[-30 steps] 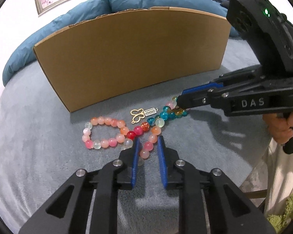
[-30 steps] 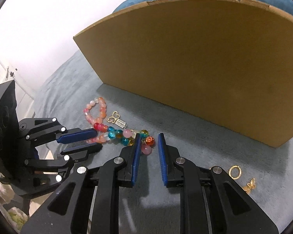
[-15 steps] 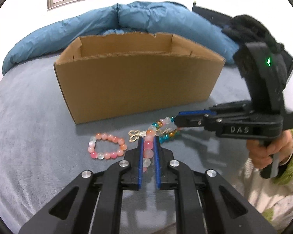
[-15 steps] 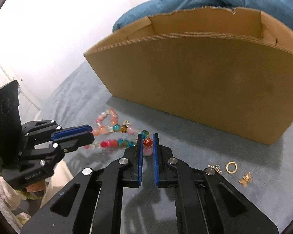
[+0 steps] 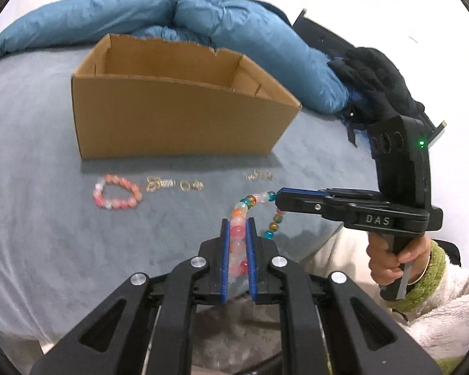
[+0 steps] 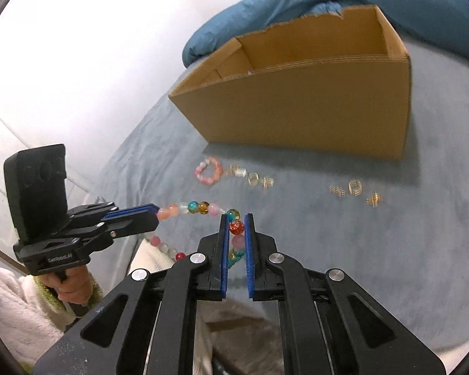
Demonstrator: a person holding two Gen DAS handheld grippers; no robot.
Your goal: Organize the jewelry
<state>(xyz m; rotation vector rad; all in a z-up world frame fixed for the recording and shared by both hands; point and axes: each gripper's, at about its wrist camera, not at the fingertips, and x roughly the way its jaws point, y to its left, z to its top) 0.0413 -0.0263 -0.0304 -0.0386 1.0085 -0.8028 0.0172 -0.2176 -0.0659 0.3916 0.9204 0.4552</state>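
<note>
— What have I got in the two grippers right now?

— Both are clamped on the same multicoloured bead strand [image 5: 246, 203]. My left gripper [image 5: 237, 223] pinches its pink and peach end between narrow blue pads; my right gripper [image 6: 236, 218] grips an orange-red bead near the teal ones. The strand hangs lifted between them, off the grey bedcover [image 5: 31, 218].

— And the rest of the jewelry?

— A pink bead bracelet [image 5: 117, 191] lies on the cover in front of the cardboard box [image 5: 178, 118], toward its left corner. Just right of it sit small gold charms [image 5: 173, 184], and a second little gold cluster [image 5: 259, 175] lies further right — blurred in the right wrist view, so I can't tell their shapes.

— The box?

— Open-topped, upright, on the far side of the jewelry, with a blue duvet [image 5: 203, 15] bunched behind it. I can't see anything inside from here.
</note>
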